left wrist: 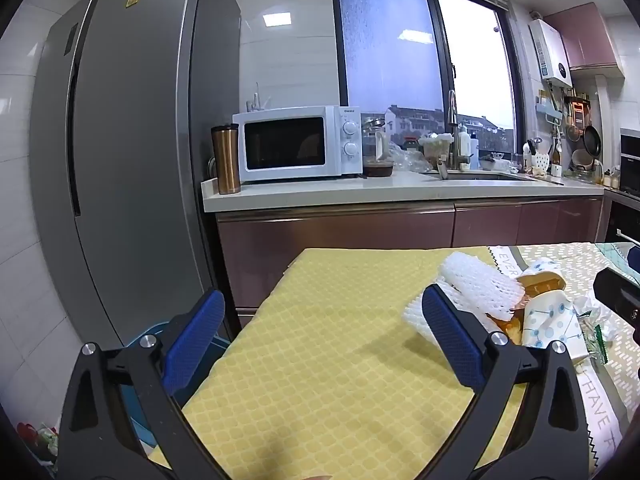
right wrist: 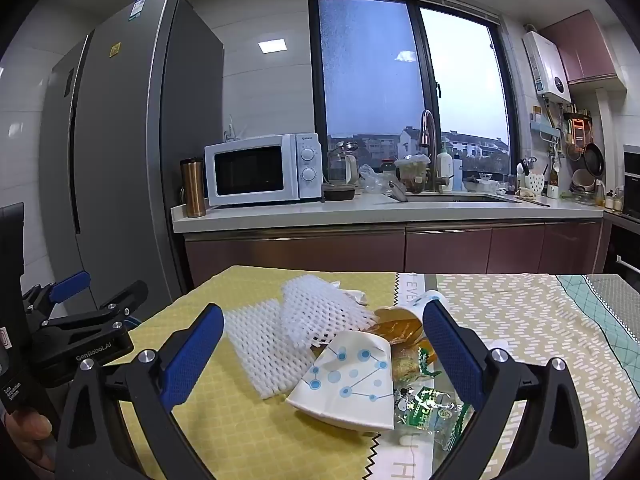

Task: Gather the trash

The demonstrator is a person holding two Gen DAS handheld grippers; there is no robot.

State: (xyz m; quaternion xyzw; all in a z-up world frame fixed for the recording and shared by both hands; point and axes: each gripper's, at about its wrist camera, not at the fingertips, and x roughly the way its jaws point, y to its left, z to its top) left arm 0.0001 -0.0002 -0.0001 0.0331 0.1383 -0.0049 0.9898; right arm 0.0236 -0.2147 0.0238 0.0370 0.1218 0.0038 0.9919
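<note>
— Both grippers stand with their jaws as wide as they go, and neither has hold of anything. Right gripper (right wrist: 322, 350) hangs over the table (right wrist: 240, 420), its blue pads either side of the trash pile without touching it.

— And the left gripper (left wrist: 324, 330)?

— It hangs above the yellow cloth (left wrist: 320, 360) near the table's left edge; its right pad sits just in front of the white foam netting (left wrist: 478, 284), and I cannot tell whether they touch. The pile lies to its right.

— Where is the pile on the table?

— Toward the far edge, where the yellow cloth meets the patterned cloth (right wrist: 520, 320), about midway across.

— Count it for me.

— Two pieces of foam netting: a flat one (right wrist: 260, 352) and a curled one (right wrist: 320, 316) partly resting on it. Two paper cups with blue dots: a crushed one (right wrist: 352, 384) nearest the right gripper, and another (right wrist: 416, 310) lying on its side behind. One green wrapper (right wrist: 430, 412) beside the crushed cup, plus some orange-brown scraps (right wrist: 400, 330) I cannot identify.
</note>
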